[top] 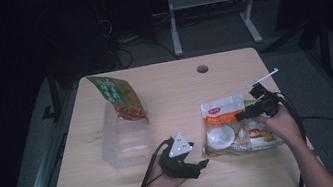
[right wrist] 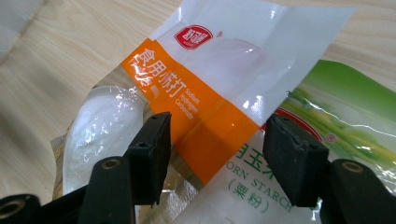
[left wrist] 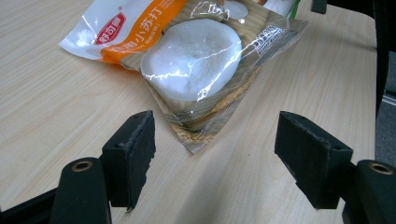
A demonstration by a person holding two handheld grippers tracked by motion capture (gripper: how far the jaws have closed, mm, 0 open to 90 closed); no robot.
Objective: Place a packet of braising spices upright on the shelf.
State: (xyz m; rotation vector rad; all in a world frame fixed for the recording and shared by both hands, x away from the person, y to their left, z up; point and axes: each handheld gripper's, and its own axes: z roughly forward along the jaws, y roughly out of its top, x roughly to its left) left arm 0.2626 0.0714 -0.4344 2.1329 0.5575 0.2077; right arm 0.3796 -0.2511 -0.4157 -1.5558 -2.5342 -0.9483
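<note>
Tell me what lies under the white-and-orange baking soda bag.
Under the baking soda bag lies a corn starch bag, its green-and-white right part showing; a clear packet of white powder also lies there. What the orange band covers cannot be seen.

baking soda bag (right wrist: 205, 93): I read "食用小苏打" and "Sodium Hydrogen Carbonate" on its orange band, red logo illegible | starch bag (right wrist: 261, 186): I read "ORN STARCH", "(粟粉)"
</note>
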